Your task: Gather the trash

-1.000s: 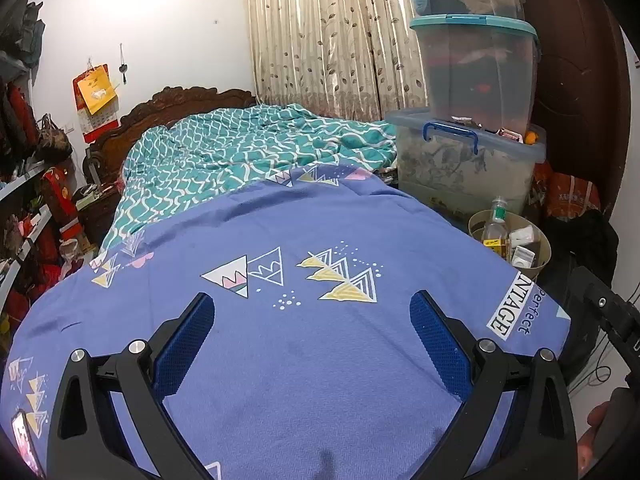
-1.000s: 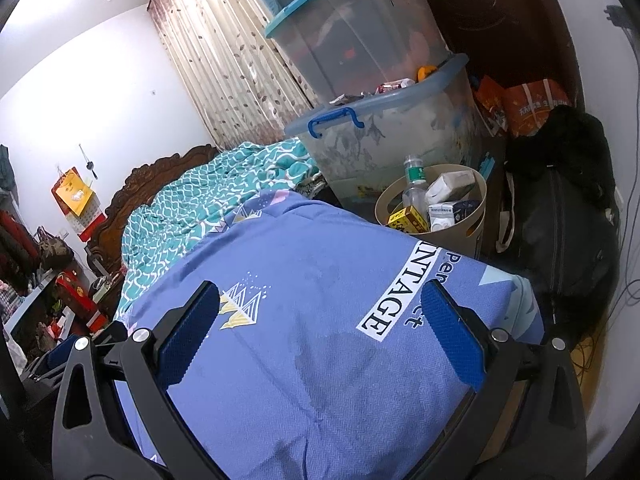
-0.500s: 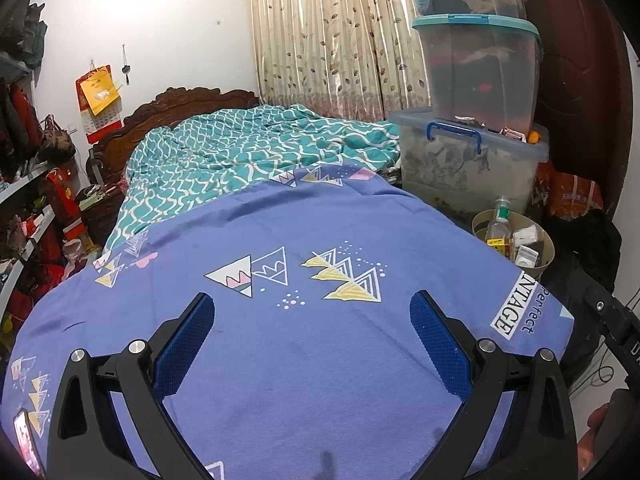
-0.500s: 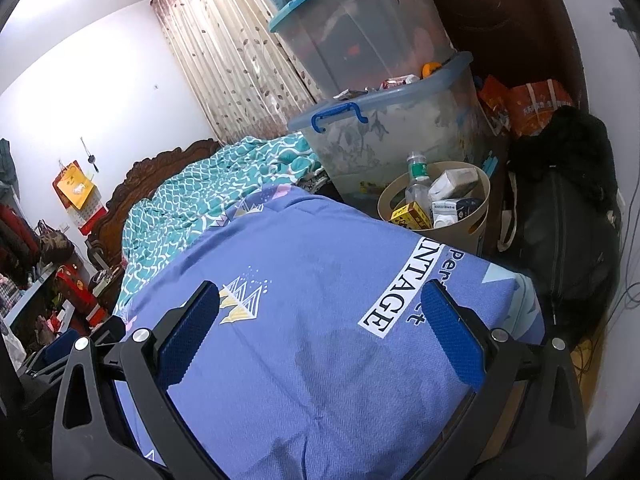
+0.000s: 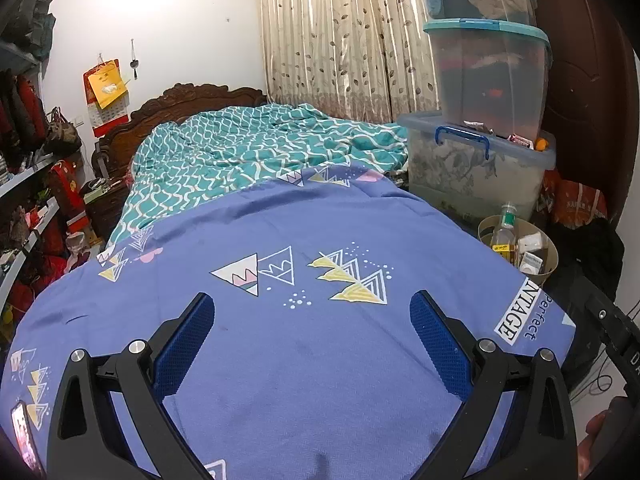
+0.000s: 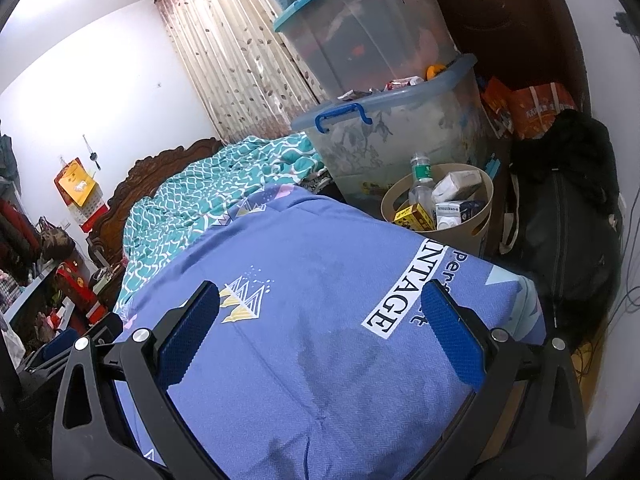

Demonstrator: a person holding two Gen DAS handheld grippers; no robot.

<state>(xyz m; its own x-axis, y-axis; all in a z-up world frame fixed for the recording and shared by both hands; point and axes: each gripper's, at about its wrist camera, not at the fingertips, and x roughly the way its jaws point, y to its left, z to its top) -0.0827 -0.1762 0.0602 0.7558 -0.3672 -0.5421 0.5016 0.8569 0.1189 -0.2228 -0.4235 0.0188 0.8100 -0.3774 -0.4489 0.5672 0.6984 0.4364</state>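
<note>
A round beige bin [image 6: 478, 222] stands on the floor beside the bed's right edge, holding a clear plastic bottle [image 6: 421, 184], a yellow box [image 6: 414, 216] and white cartons [image 6: 456, 184]. The same bin [image 5: 550, 256] shows at the right of the left wrist view. My left gripper [image 5: 312, 340] hovers open over the blue bedsheet [image 5: 320, 360], nothing between its blue pads [image 5: 188, 340]. My right gripper [image 6: 320, 328] is open too, above the sheet near its "VINTAGE" print, short of the bin. No loose trash shows on the sheet.
Stacked clear storage boxes [image 6: 380, 52] rise behind the bin. A black bag [image 6: 560, 232] and orange bags [image 6: 536, 108] lie to its right. A teal quilt [image 5: 260, 152] covers the far bed. Cluttered shelves [image 5: 28, 184] line the left; a phone [image 5: 24, 440] lies at the sheet's near-left edge.
Both views have shifted slightly, with the bin and boxes drifting a little in frame. Both grippers stay open and empty.
</note>
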